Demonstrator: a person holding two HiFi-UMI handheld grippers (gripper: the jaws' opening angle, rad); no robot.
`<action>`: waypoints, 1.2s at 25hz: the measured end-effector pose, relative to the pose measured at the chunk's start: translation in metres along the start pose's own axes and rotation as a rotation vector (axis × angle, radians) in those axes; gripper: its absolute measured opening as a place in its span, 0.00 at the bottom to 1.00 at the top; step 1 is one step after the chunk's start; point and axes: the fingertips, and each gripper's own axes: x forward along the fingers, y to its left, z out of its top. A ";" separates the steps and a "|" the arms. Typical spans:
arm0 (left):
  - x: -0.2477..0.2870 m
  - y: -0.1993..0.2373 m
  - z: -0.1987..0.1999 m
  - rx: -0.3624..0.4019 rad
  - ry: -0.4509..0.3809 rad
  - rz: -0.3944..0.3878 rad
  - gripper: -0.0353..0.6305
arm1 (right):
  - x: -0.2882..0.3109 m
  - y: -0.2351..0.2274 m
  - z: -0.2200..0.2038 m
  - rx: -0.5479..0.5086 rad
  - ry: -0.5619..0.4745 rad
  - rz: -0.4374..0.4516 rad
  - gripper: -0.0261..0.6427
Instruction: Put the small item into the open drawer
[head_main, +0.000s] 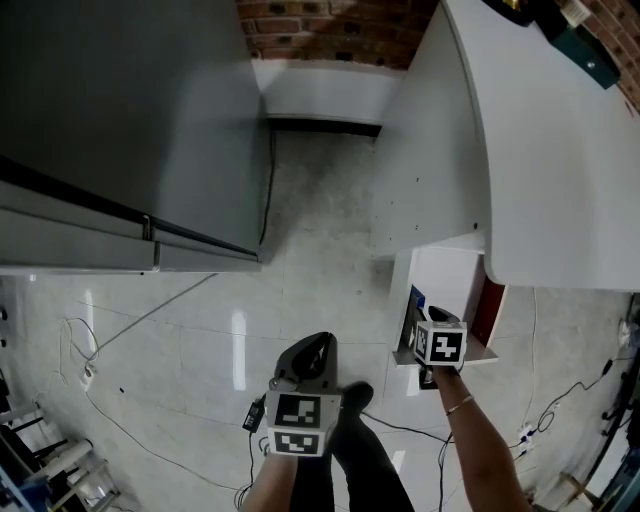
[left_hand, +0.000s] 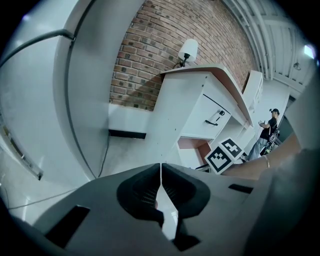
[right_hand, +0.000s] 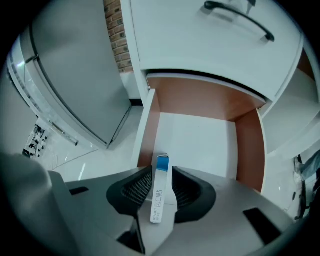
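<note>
Over the drawer's (right_hand: 200, 132) front left corner my right claw (right_hand: 160, 175) stands wide, with the small box (right_hand: 158, 197) loose between its pads, seemingly by the left wall. If I lift away crooked, a pad could snag the box and drag it over the front edge.

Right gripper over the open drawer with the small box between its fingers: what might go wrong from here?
1. The small box sits between the right gripper's open fingers, close to one of them; a tilted withdrawal might snag it and drag it out of the drawer.
2. It lies near the drawer's left wall, perhaps on edge; a nudge might topple it.
</note>
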 end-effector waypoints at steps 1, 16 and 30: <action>-0.001 -0.002 0.004 0.002 0.001 -0.002 0.09 | -0.010 0.000 0.003 0.004 -0.018 0.010 0.24; -0.053 -0.074 0.077 0.091 0.000 -0.024 0.09 | -0.255 0.004 0.035 0.139 -0.375 0.146 0.14; -0.146 -0.168 0.148 0.167 -0.071 -0.096 0.09 | -0.462 0.012 0.032 0.229 -0.605 0.225 0.05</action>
